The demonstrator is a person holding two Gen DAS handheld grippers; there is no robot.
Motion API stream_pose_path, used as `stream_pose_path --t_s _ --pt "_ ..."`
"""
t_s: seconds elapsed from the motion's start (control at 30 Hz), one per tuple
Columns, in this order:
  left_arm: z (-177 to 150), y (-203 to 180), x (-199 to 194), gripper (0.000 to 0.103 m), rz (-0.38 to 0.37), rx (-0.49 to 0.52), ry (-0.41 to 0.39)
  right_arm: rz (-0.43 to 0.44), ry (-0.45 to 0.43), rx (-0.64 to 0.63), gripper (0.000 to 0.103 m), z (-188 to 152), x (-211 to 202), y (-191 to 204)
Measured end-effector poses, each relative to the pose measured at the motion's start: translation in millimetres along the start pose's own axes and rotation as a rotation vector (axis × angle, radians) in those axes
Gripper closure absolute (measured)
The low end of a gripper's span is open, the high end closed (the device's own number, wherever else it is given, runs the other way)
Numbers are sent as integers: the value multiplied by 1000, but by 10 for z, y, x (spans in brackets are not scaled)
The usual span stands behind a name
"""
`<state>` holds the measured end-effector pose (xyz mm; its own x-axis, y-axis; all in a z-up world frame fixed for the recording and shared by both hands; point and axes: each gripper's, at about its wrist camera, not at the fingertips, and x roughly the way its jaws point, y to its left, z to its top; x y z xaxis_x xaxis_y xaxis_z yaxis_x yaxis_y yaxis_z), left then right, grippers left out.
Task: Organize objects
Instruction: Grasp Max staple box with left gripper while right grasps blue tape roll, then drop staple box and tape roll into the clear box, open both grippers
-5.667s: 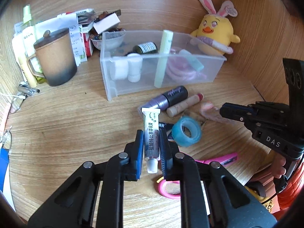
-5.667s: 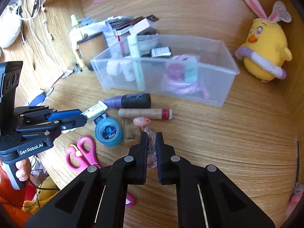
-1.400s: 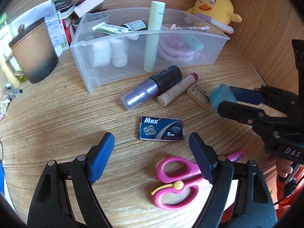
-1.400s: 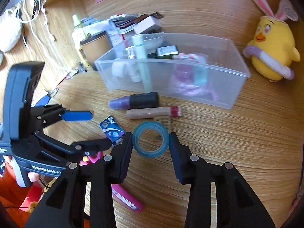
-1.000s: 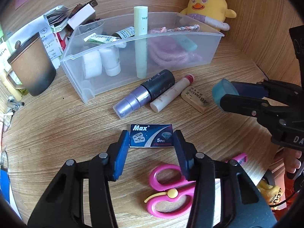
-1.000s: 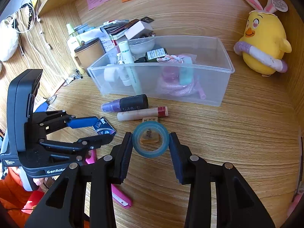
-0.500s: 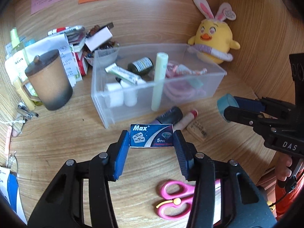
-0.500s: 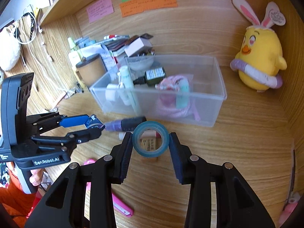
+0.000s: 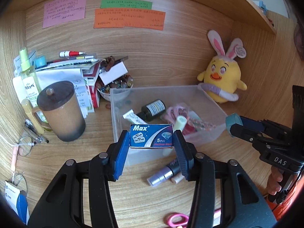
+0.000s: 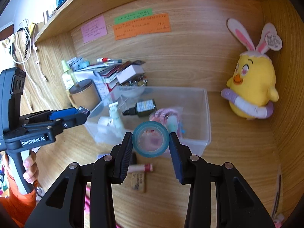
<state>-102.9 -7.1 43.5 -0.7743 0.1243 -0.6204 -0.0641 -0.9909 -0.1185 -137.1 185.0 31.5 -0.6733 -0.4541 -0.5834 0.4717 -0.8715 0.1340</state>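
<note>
My left gripper (image 9: 151, 142) is shut on a small blue "Max" razor-blade box (image 9: 151, 136), held in the air in front of the clear plastic bin (image 9: 216, 112). My right gripper (image 10: 150, 144) is shut on a teal roll of tape (image 10: 150, 142), raised before the same bin (image 10: 207, 114). Inside the bin lie a dark bottle (image 9: 153, 108), a white tube (image 9: 133, 118), a pale green stick (image 9: 179, 123) and pink cords (image 9: 176, 112). From the left wrist view the right gripper (image 9: 232, 124) shows at the right with the tape.
A purple-and-black tube (image 9: 165, 172), a lip-balm stick (image 10: 140, 168) and a tan eraser (image 10: 138, 181) lie on the wooden desk before the bin. Pink scissors (image 9: 176, 219) lie near the front edge. A lidded brown mug (image 9: 60, 112), papers and a yellow plush chick (image 9: 221, 79) stand behind.
Both grippers have risen with their loads and moved toward the bin, which now sits lower in each view. The blue box came off the desk in the left gripper.
</note>
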Motion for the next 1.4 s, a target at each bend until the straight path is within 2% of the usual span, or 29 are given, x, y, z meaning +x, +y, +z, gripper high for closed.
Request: stream_pose_path --t_s 0.2,0.37,0.8,1.03,1.13,1.2,1.33,1.4 --pt "171 62 172 56 9 -6 9 -28 -1 9 68 176 166 -99" --pt "262 133 449 56 -4 -30 63 -62 21 21 68 269 339 -222" --pt "345 80 881 56 -32 -31 141 -99 121 44 68 242 759 -453" --pt "349 64 836 56 -43 -28 134 -97 128 48 66 247 765 -446" --pt "359 61 770 55 -49 -24 121 -101 112 39 60 253 696 -404" --pt "364 63 701 54 -52 -23 107 -103 101 28 59 261 647 -367" --pt "356 46 569 49 -43 -18 82 -88 79 1 59 271 502 -257" --pt "335 30 479 45 -30 -7 64 -84 65 -11 55 270 433 -203"
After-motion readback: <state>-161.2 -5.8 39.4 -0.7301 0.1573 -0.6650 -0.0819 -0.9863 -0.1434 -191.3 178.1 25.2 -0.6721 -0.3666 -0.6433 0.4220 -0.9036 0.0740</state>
